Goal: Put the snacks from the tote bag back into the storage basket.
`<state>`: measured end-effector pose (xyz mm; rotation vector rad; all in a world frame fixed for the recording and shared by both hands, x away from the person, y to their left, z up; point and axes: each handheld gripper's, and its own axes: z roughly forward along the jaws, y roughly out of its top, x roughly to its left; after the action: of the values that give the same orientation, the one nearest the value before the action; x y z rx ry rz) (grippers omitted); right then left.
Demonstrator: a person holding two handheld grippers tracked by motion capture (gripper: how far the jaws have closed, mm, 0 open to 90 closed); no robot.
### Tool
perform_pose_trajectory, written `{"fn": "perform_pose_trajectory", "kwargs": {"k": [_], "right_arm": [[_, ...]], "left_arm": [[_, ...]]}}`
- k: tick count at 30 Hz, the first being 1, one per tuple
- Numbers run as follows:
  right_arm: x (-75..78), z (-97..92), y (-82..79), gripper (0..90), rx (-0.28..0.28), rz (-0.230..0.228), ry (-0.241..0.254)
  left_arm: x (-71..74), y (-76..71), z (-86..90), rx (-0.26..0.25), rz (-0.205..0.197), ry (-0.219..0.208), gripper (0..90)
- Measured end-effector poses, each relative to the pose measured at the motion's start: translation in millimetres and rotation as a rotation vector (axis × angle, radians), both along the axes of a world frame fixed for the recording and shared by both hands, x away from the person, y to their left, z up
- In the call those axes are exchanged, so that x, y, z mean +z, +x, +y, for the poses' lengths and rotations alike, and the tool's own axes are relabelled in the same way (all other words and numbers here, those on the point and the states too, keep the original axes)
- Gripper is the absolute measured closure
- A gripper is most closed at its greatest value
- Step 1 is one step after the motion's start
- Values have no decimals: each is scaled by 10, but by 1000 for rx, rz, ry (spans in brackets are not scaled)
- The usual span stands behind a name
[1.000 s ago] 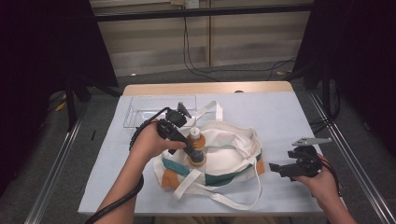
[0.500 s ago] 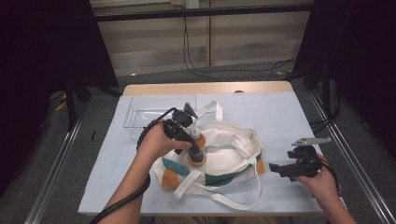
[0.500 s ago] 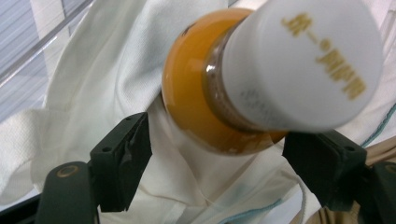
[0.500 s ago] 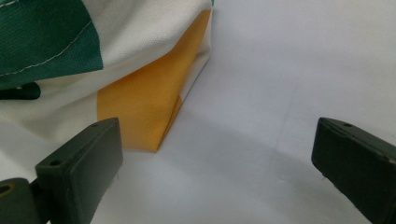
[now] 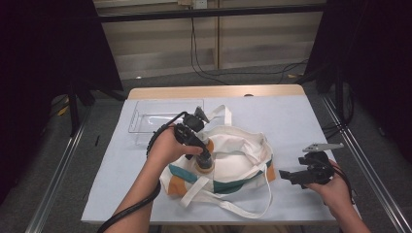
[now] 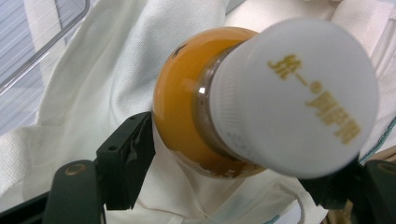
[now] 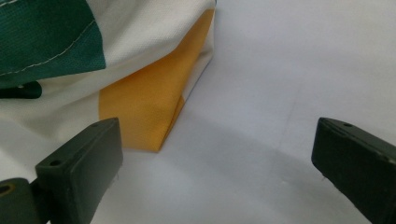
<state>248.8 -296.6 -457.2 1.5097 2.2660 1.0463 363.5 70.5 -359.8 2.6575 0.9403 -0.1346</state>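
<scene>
A bottle of orange juice (image 6: 182, 102) with a white cap (image 6: 294, 93) stands inside a white tote bag (image 5: 238, 155) with green and orange patches. My left gripper (image 5: 204, 159) comes down over the bottle (image 5: 207, 168) from the cap side. Its jaws have just been closing, and their pads now press the bottle's shoulder on either side. My right gripper (image 5: 286, 176) rests low by the bag's right end, open with nothing between its jaws. In the right gripper view, this gripper (image 7: 215, 154) faces the bag's orange corner (image 7: 140, 112) over bare table cover (image 7: 280, 70).
A clear plastic tray (image 5: 150, 121) lies at the back left of the table, just behind the left hand. The bag's long straps (image 5: 233, 206) trail toward the front edge. Dark frames and rails flank the table.
The left gripper has shifted a little to the right and down onto the bottle, and its jaws have closed around it. The right hand has kept still.
</scene>
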Motion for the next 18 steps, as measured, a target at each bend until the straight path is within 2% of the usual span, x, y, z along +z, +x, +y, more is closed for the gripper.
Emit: {"fn": "perform_pose_trajectory", "kwargs": {"k": [13,18], "right_arm": [[-1,12,1,19,1,-2,-1],[-5,16,0,19,6,-4,-1]], "left_arm": [[-60,26,-78,-9,9,15,274],[-78,34,-115,10,15,20,277]]}}
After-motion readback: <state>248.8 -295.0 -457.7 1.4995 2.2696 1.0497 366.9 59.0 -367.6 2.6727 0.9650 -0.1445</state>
